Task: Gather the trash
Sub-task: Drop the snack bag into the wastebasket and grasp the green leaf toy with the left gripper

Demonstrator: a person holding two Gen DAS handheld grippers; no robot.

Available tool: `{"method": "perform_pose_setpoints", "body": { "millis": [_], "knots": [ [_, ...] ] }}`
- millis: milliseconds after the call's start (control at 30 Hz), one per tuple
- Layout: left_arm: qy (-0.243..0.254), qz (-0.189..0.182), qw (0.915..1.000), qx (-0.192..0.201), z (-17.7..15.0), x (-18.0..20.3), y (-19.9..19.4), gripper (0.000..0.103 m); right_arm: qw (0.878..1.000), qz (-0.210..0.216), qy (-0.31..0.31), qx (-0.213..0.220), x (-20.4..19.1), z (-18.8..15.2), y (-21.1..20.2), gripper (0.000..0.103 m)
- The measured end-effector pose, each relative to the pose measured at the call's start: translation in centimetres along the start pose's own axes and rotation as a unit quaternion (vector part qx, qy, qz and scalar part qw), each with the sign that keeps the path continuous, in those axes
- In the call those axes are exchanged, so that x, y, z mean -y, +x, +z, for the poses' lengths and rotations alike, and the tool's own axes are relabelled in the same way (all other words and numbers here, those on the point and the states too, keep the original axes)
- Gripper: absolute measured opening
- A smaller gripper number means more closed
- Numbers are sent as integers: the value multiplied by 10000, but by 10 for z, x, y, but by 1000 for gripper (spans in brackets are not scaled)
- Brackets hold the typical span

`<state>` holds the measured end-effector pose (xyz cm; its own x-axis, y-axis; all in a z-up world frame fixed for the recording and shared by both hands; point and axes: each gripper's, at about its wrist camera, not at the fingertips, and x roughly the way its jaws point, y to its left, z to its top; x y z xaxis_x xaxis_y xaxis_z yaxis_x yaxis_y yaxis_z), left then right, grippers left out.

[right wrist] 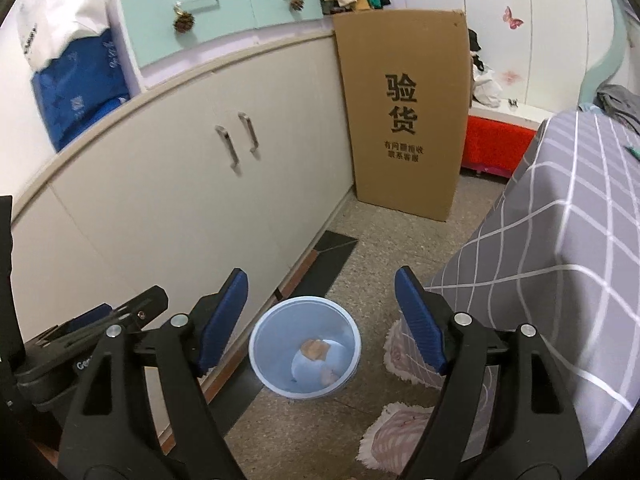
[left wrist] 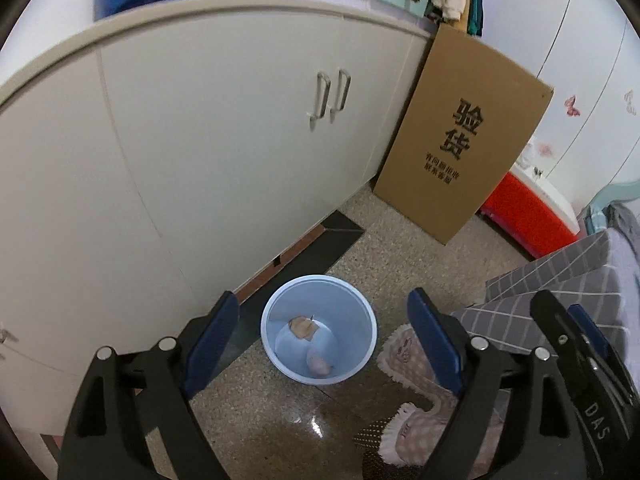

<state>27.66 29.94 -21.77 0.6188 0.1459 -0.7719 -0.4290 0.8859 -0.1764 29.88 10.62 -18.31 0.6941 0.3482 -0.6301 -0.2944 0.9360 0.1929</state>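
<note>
Each handheld gripper, the left gripper and the right gripper, has two matte black triangular arms with cut-out windows and round silver pivot screws. Their fingers end in flat, ribbed, dark blue pads. White lettering marks the black housings.

A light blue bin stands upright on the floor beside the cabinet, holding a tan scrap and a pale wad.
</note>
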Motion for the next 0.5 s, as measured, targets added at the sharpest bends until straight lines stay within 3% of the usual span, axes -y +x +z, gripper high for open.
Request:
{"method": "perform_pose_setpoints", "body": {
  "millis": [267,500],
  "knots": [
    [25,-267,9984,503,-11,16,-77,84,9987,201,13,462,9,6,-77,76],
    [462,-828,9936,608,-41,78,-131,84,9954,-6,364,889,65,0,-160,77]
  ]
}}
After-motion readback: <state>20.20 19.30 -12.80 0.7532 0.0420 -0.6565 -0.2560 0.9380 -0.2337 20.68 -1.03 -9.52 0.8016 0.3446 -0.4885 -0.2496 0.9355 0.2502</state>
